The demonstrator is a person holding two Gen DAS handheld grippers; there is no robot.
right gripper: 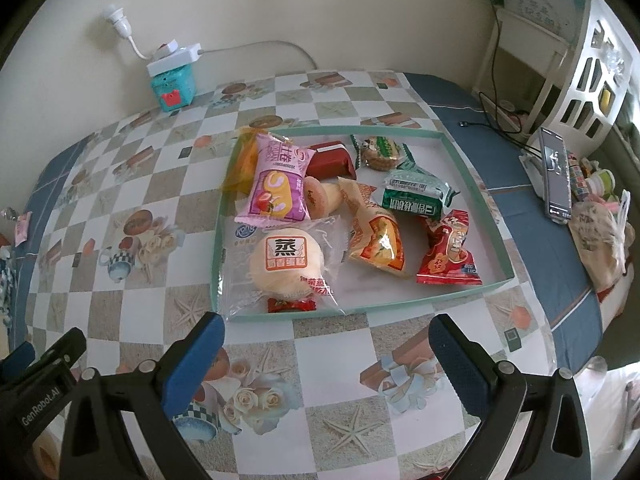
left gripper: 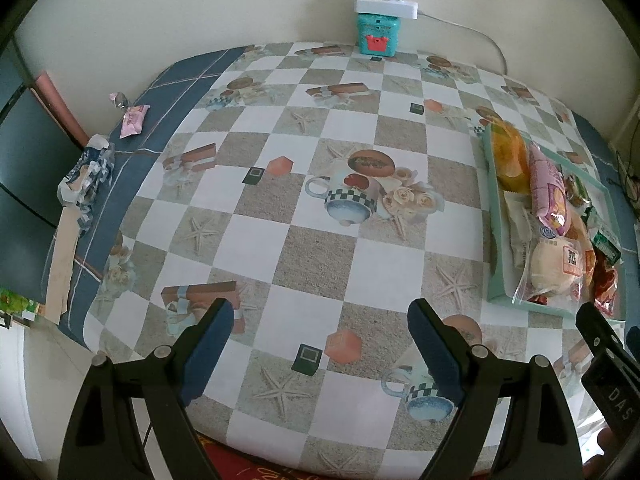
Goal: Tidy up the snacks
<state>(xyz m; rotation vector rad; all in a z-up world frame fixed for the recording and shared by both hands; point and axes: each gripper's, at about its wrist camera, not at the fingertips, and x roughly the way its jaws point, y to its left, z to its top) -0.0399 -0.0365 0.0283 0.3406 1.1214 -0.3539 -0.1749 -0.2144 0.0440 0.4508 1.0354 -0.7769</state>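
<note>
Our snacks sit piled in the shallow green tray, the steamed bun packet spilling over its near rim and the pink roll cake leaning on the orange packet behind. One pink snack lies well apart at the bench's far left edge, likely next to gather. Our left claw and right claw both hang released, empty, over bare checkered cloth, with open room between them and the tray.
</note>
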